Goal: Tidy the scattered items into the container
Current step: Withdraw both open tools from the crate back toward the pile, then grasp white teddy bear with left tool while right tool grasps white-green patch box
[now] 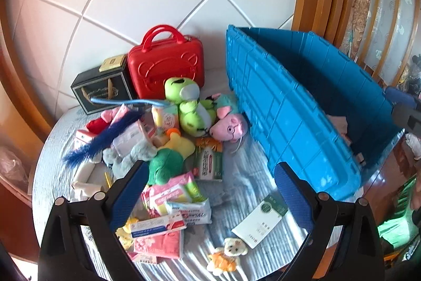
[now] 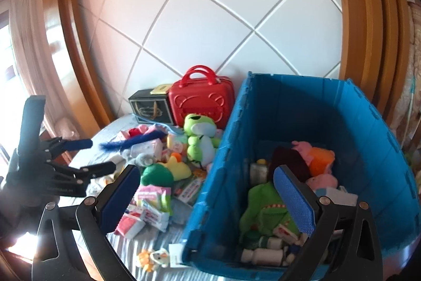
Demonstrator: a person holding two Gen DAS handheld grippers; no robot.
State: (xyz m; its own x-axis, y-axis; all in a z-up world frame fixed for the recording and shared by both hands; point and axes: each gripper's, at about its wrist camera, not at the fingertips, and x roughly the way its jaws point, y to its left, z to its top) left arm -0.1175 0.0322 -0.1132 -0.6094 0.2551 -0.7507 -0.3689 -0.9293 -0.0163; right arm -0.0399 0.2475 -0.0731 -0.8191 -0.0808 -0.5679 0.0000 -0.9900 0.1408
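Quilted wall backs red case (image 1: 168, 65) (upright) beside blue bin (image 2: 302, 175).

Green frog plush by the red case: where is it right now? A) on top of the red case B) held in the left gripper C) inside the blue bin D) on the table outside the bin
D: the green frog plush sits on the table among the clutter, left of the blue bin and in front of the red case.
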